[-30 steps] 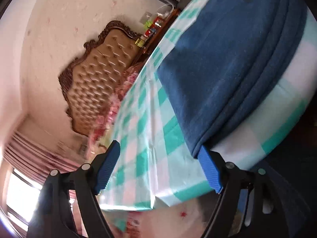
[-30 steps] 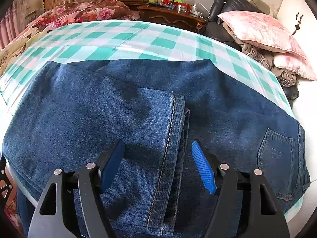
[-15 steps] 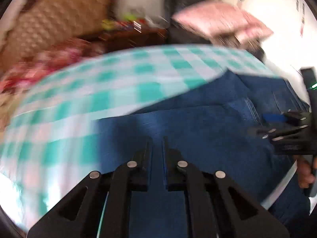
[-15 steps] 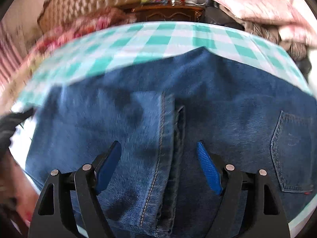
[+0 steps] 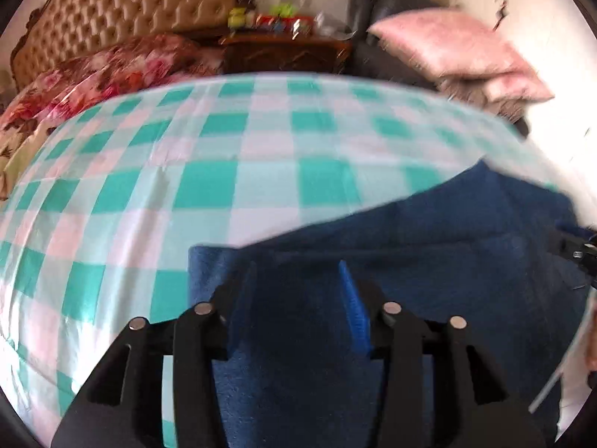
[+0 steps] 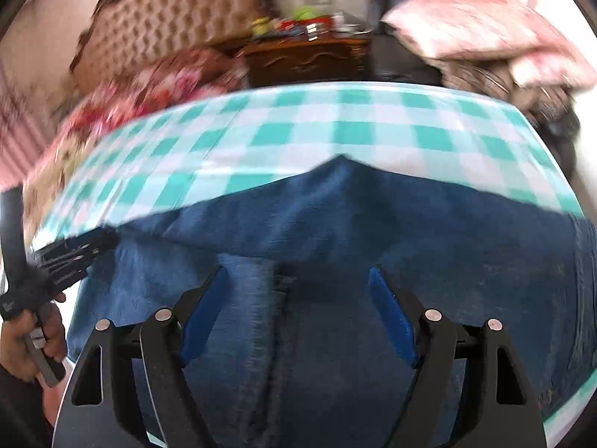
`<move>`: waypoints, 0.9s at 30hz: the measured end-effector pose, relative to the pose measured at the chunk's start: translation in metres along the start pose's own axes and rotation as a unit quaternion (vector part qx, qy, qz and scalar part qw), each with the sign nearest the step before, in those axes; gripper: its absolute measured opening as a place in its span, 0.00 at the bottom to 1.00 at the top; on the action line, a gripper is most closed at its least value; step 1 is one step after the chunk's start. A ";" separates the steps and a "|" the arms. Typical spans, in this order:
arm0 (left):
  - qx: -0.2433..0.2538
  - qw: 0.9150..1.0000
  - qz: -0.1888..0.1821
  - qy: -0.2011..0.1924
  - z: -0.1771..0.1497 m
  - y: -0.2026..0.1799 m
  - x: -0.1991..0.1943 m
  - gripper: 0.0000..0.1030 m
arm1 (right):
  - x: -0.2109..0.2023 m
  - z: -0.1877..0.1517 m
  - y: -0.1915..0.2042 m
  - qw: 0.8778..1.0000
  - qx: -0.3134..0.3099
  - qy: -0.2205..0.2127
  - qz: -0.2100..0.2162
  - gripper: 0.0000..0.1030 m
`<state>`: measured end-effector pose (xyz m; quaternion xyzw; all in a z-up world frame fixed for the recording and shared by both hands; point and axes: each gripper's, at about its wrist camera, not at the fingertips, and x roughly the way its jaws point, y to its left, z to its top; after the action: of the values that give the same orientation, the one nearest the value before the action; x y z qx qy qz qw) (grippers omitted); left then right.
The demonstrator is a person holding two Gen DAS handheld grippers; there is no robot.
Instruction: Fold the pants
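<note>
Right wrist view: folded denim pants (image 6: pixel 373 231), heavy and limp; grasp at stitched hem. Right gripper (image 6: pixel 298 298) jaws wide, empty; left gripper (image 5: pixel 298 291) jaws opening, gripping nothing.

Green-white checked tablecloth (image 5: pixel 231 156) covers table; folded blue jeans (image 6: pixel 335 224) lie on near edge.

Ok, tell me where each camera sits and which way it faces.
Left wrist: on the left gripper, jaws opening, over the jeans' left end, facing the checked cloth and headboard.
Right wrist: on the right gripper, open above the jeans' hem, facing likewise; a hand shows at left.
Shared: jeans, cloth, headboard, pink pillow.
</note>
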<state>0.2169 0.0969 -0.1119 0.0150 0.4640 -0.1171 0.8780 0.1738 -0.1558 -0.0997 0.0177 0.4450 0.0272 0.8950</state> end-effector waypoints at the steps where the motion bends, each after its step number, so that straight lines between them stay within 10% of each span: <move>1: -0.013 1.000 0.006 0.007 0.000 0.003 0.005 0.37 | 0.007 0.001 0.006 1.000 -0.012 0.003 -0.009 0.71; 4: -0.088 0.996 0.026 -0.021 0.005 0.026 -0.011 0.34 | 0.036 0.000 0.007 0.996 -0.032 0.040 -0.070 0.61; 12: -0.098 0.994 0.013 -0.046 -0.039 0.026 -0.062 0.73 | 0.027 -0.006 0.003 0.997 -0.017 0.023 -0.067 0.62; 19: -0.077 0.995 0.051 -0.020 -0.101 0.011 -0.065 0.49 | -0.027 -0.022 0.038 0.998 -0.019 -0.048 -0.033 0.85; 27: -0.093 0.991 0.092 -0.031 -0.118 0.015 -0.057 0.83 | -0.011 -0.050 0.075 0.999 -0.024 -0.017 -0.020 0.86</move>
<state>0.0934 0.1384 -0.1333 -0.0275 0.4418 0.0074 0.8967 0.1247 -0.0813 -0.1168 -0.0125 0.4292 0.0198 0.9029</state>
